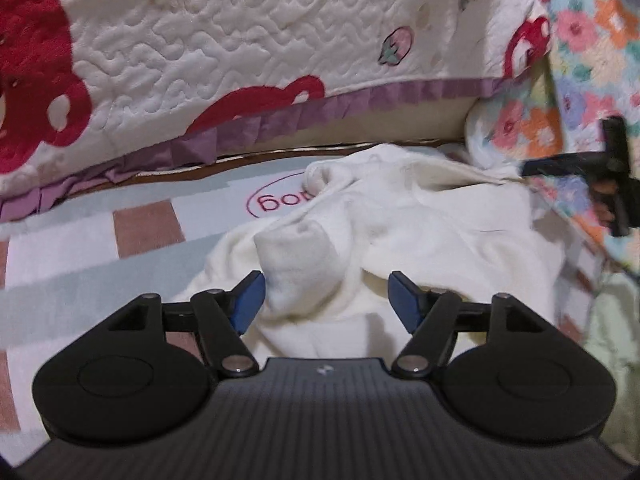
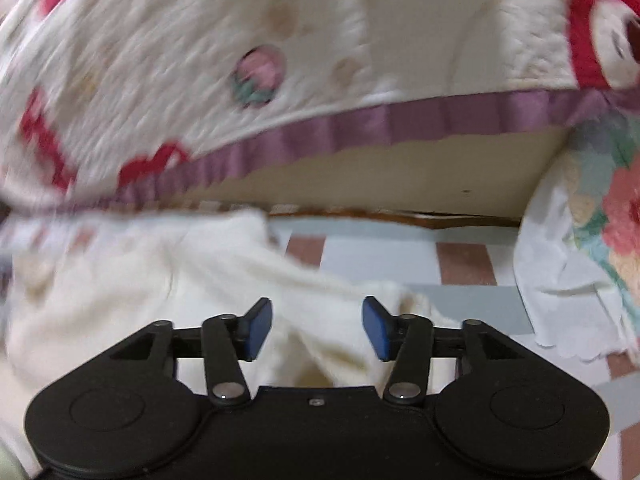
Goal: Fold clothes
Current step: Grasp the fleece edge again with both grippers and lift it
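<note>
A cream white garment (image 1: 400, 220) lies crumpled on a checked mat (image 1: 80, 248). My left gripper (image 1: 326, 292) is open just above its near part. A thick folded sleeve end (image 1: 300, 264) rises between the blue pads, close to the left pad (image 1: 250, 300). At the right edge of the left wrist view a person's hand (image 1: 604, 200) holds the black frame of the other tool near the garment's far corner. In the blurred right wrist view my right gripper (image 2: 316, 328) is open over the same garment (image 2: 120, 288), with cloth below the pads and none pinched.
A quilted bedspread (image 1: 200, 40) with red bears and a purple frill (image 1: 280, 120) hangs over the bed side behind the mat. A floral blanket (image 1: 580, 60) drapes at the right, with a white lacy cloth (image 2: 560, 288) below it. A pale green fabric (image 1: 612, 340) lies at the near right.
</note>
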`<state>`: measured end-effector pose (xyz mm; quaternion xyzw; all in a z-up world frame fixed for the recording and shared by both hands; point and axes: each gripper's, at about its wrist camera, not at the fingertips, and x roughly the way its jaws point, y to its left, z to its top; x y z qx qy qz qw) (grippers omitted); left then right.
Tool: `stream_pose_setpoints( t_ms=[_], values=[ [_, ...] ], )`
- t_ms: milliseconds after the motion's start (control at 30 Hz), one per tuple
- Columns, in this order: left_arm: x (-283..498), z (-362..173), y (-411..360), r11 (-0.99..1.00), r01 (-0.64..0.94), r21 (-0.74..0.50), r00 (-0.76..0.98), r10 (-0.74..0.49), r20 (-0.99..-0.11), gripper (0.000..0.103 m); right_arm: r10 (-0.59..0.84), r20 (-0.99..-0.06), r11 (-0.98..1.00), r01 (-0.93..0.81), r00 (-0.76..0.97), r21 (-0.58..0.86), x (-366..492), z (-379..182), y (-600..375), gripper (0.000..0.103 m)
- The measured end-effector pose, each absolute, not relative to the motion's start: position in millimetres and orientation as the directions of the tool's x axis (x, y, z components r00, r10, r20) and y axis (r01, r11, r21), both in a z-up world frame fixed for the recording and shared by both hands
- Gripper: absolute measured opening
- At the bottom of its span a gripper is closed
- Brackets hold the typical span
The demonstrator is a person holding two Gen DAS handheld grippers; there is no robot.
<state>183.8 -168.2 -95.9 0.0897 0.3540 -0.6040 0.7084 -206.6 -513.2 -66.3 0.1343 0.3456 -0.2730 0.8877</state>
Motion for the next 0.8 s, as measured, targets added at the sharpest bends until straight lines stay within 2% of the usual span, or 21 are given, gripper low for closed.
stream_pose_setpoints(
  t_ms=[100,133,167,200,233,300,400,533,600,700,733,800],
  values=[
    [192,-108,-190,0.296,0.902,-0.313,0.041,-0.782,-0.622,0.066,-0.441,-0.702,0.835,0.543,0.559,-0.092,-215,-82,-500,0.057],
    [193,-112,-195,0.295,0.9,-0.32,0.039,-0.787,-0.615,0.055,-0.451,-0.71,0.82,0.565,0.541,-0.091,-220,-86,-505,0.058],
    [192,-114,-199,0.274,0.908,-0.318,0.028,-0.795,-0.606,0.035,-0.458,-0.719,0.806,0.585,0.523,-0.087,-225,-89,-510,0.058],
    [188,-117,-204,0.249,0.922,-0.297,0.017,-0.791,-0.611,0.027,-0.44,-0.732,0.797,0.601,0.52,-0.053,-227,-93,-518,0.058],
    [182,-118,-209,0.247,0.935,-0.254,0.035,-0.778,-0.627,0.012,-0.423,-0.745,0.788,0.615,0.516,-0.021,-230,-97,-525,0.058],
    [170,-111,-212,0.249,0.952,-0.177,0.085,-0.773,-0.629,0.011,-0.418,-0.755,0.783,0.622,0.505,-0.018,-226,-104,-534,0.058],
    [162,-81,-207,0.261,0.958,-0.119,0.151,-0.813,-0.562,0.01,-0.476,-0.732,0.781,0.616,0.487,-0.098,-212,-103,-544,0.059],
    [174,-53,-201,0.315,0.938,-0.146,0.206,-0.843,-0.497,0.01,-0.474,-0.697,0.796,0.601,0.538,-0.078,-194,-97,-567,0.059],
    [186,-59,-207,0.352,0.92,-0.173,0.215,-0.82,-0.53,0.01,-0.435,-0.71,0.793,0.61,0.553,-0.011,-185,-100,-585,0.06],
    [203,-86,-216,0.402,0.887,-0.227,0.187,-0.763,-0.619,0.01,-0.326,-0.73,0.763,0.623,0.601,0.172,-178,-114,-614,0.061],
    [205,-99,-219,0.414,0.88,-0.232,0.174,-0.736,-0.655,0.011,-0.29,-0.736,0.744,0.628,0.611,0.229,-177,-120,-622,0.068],
    [203,-121,-219,0.433,0.875,-0.215,0.17,-0.692,-0.702,0.011,-0.27,-0.748,0.71,0.65,0.606,0.271,-176,-134,-629,0.07]
  ],
)
